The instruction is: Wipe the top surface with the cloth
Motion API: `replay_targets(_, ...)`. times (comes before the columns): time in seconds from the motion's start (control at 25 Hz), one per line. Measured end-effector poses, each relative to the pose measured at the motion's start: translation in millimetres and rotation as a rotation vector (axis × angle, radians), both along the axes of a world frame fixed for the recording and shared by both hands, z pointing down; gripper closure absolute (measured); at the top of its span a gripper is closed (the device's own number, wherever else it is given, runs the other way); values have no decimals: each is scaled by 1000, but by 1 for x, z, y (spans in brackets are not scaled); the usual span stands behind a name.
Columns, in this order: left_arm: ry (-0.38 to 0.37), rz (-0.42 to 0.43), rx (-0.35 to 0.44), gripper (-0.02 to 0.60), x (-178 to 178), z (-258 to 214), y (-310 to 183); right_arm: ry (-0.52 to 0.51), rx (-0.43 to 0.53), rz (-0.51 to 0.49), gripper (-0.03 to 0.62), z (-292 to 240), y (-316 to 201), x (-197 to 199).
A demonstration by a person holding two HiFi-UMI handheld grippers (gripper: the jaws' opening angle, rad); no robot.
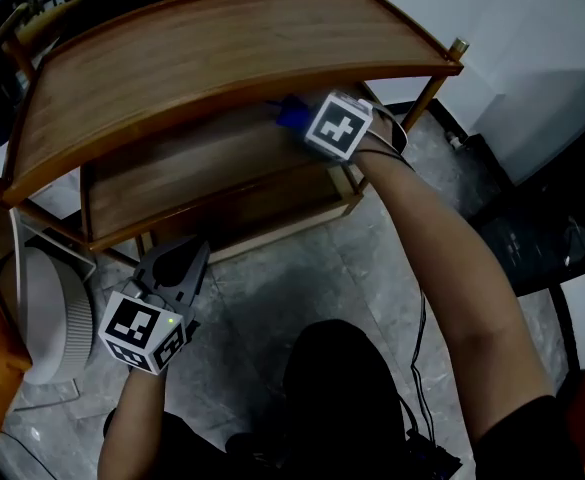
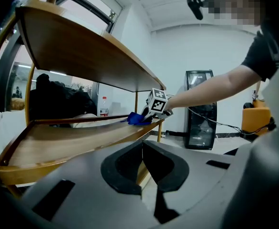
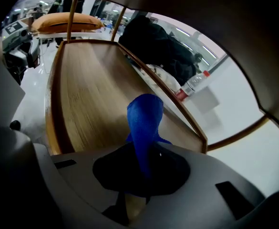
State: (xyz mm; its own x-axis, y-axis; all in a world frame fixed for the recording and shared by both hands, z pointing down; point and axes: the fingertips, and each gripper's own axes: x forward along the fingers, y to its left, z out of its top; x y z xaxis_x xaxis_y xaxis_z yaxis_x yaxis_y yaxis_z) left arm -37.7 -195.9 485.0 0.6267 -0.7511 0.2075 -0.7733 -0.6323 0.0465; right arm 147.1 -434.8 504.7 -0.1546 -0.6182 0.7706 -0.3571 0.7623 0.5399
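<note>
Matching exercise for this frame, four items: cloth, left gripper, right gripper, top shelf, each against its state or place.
1. cloth
2. left gripper
3. right gripper
4. top shelf

a. shut, nothing in it
b. bare wood
c. blue, pinched between jaws
d. closed on the cloth, reaching in below the top shelf

Pairs: 1-c; 2-a; 3-d; 4-b

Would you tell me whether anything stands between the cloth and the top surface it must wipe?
Yes. The cloth, shut in the right gripper, sits on the middle shelf, so the top shelf itself lies overhead; it probably has to come out past the front edge first.
</note>
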Motion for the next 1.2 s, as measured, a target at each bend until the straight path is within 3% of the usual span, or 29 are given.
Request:
replay_targets(0.36,-6,49,-11,569,18,9,5,56,52,169,530,-6,-9,78)
replay_targets(0.76,-2,32,-36,569,3,23,5,135,76,244,531,-11,-11,114)
replay_targets(1.0,-12,9,-12,569,-16,14,12,77,70,278,533,-11,-9,121)
replay_targets(1.08,-10,-20,-13,569,-32,11,12,54,77,239,533,-13,-9,110)
replay_targets(1.2,-30,-62,-15,569,-61,9,15,-62,121,41,533,-24,-4,40)
